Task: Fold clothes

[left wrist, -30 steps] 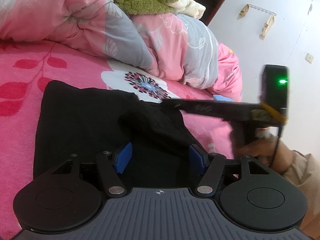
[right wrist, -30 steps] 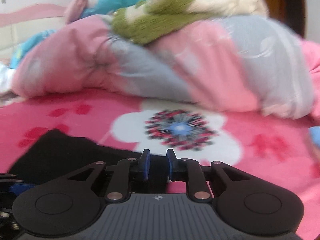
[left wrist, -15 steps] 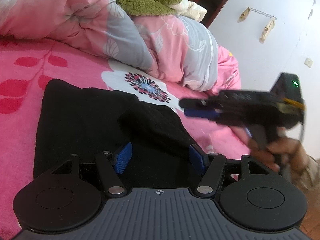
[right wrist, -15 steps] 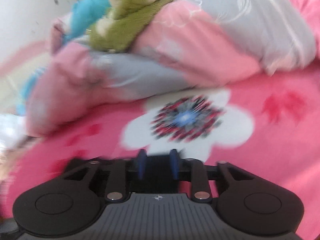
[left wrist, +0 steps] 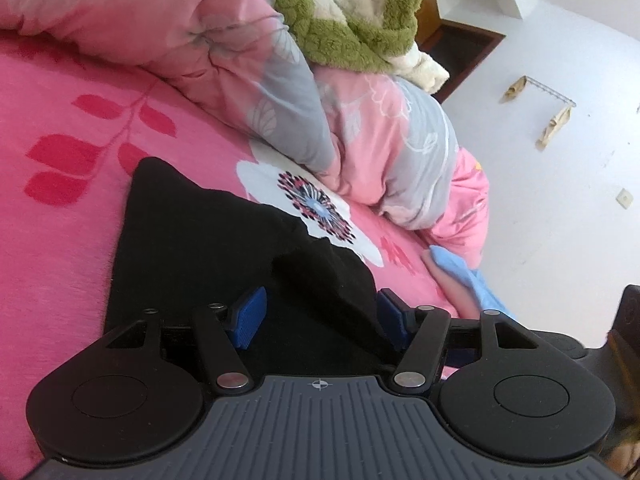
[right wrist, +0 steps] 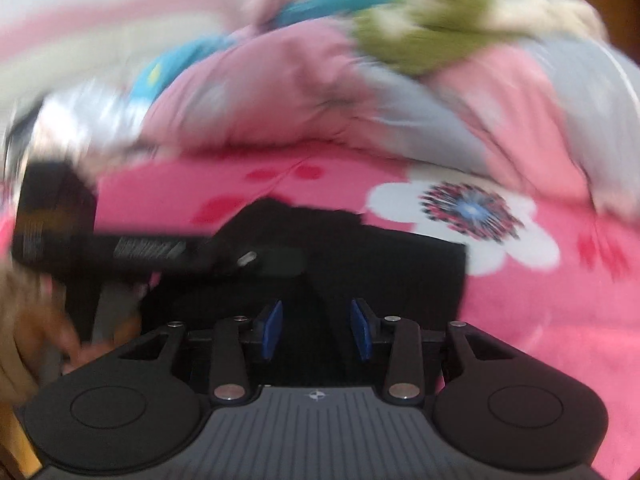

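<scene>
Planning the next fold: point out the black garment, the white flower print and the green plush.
black garment [left wrist: 192,248], left wrist view, flat middle.
white flower print [left wrist: 316,204], left wrist view, dark centre.
green plush [left wrist: 340,36], left wrist view, fuzzy body.

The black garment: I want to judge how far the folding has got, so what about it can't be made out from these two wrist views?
- Black garment, near edge: hidden under the left gripper body in the left wrist view.
- Same garment, folds and type: the right wrist view is motion-blurred, and black cloth shows no seams.
- Its left part there: covered by the other gripper's dark body.
</scene>
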